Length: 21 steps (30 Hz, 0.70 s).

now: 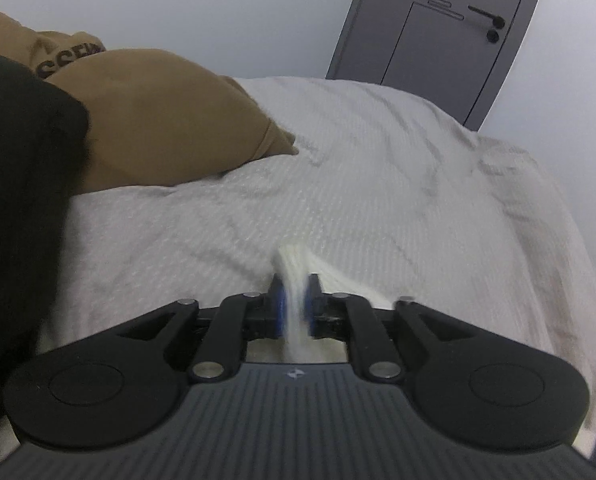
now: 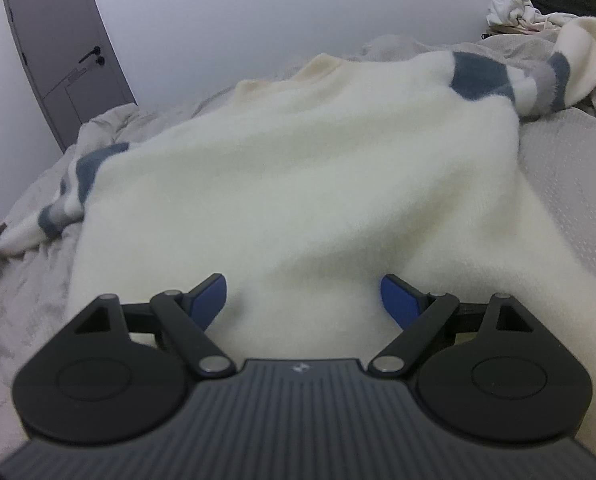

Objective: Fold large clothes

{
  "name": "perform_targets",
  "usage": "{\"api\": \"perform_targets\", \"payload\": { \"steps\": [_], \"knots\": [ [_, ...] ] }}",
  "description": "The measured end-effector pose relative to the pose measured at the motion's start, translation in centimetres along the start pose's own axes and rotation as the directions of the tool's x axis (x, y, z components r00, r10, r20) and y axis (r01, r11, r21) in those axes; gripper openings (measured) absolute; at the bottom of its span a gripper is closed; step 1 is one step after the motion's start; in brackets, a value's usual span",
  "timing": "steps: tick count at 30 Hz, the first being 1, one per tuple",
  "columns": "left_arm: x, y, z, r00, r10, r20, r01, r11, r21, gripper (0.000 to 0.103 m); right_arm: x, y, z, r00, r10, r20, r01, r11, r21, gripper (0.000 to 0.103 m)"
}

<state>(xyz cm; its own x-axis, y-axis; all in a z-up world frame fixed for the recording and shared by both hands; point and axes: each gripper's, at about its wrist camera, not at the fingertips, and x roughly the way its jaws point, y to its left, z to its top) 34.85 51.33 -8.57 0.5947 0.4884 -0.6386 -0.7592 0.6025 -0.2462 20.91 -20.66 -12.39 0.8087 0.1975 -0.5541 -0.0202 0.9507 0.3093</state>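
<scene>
Nearest the lens, the left gripper (image 1: 294, 304) had its jaws nearly together around a strip of the cream sweater (image 2: 298, 184), while the right gripper (image 2: 302, 300) hovered wide apart and empty over its hem, the garment spread across the grey bed (image 1: 397, 184) beyond.

Cream fabric (image 1: 296, 280) in left gripper (image 1: 296, 300) motion-blurred, pad contact unclear. Tan hoodie (image 1: 158, 120) cut off upper left, lettering partly hidden. Sweater (image 2: 298, 184) right sleeve runs off frame. Bed (image 1: 417, 200) right edge smeared.
</scene>
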Motion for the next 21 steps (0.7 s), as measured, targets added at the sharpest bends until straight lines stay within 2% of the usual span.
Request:
{"api": "perform_targets", "payload": {
  "steps": [1,2,3,7,10,13,17,21],
  "knots": [
    [-0.8,-0.1,0.1,1.0,-0.007,-0.006,0.007,1.0,0.002,0.039,-0.1,-0.1,0.0,1.0,0.005,0.001,-0.005,1.0,0.008,0.086],
    [-1.8,-0.4,0.2,1.0,-0.018,0.0,0.018,1.0,0.005,0.05,-0.3,-0.2,0.2,1.0,0.01,0.004,-0.01,1.0,0.016,0.085],
    [-3.1,-0.7,0.2,0.999,-0.031,0.014,0.031,0.999,0.014,0.051,-0.7,-0.3,0.2,1.0,0.017,0.008,-0.017,1.0,0.023,0.084],
    [-8.0,-3.0,-0.5,0.996,-0.09,0.029,0.087,0.992,0.087,0.053,-1.9,-0.5,0.2,0.999,0.044,0.012,-0.044,0.998,0.038,0.084],
    [-12.4,-4.8,-2.0,0.991,-0.13,0.04,0.121,0.977,0.175,0.053,-3.2,-0.6,0.0,0.998,0.064,0.03,-0.065,0.997,0.03,0.084],
    [-16.0,-6.0,-4.2,0.983,-0.181,0.023,0.173,0.964,0.2,0.053,-4.6,-0.8,-0.4,0.995,0.095,0.037,-0.096,0.995,0.032,0.084],
    [-21.3,-7.9,-8.5,0.96,-0.278,-0.021,0.275,0.933,0.231,0.053,-6.3,-0.9,-0.5,0.991,0.125,0.055,-0.126,0.992,0.021,0.084],
    [-25.9,-9.9,-13.3,0.934,-0.351,-0.065,0.354,0.889,0.291,0.053,-7.9,-1.0,-0.7,0.985,0.165,0.056,-0.167,0.986,0.031,0.084]
  ]
}}
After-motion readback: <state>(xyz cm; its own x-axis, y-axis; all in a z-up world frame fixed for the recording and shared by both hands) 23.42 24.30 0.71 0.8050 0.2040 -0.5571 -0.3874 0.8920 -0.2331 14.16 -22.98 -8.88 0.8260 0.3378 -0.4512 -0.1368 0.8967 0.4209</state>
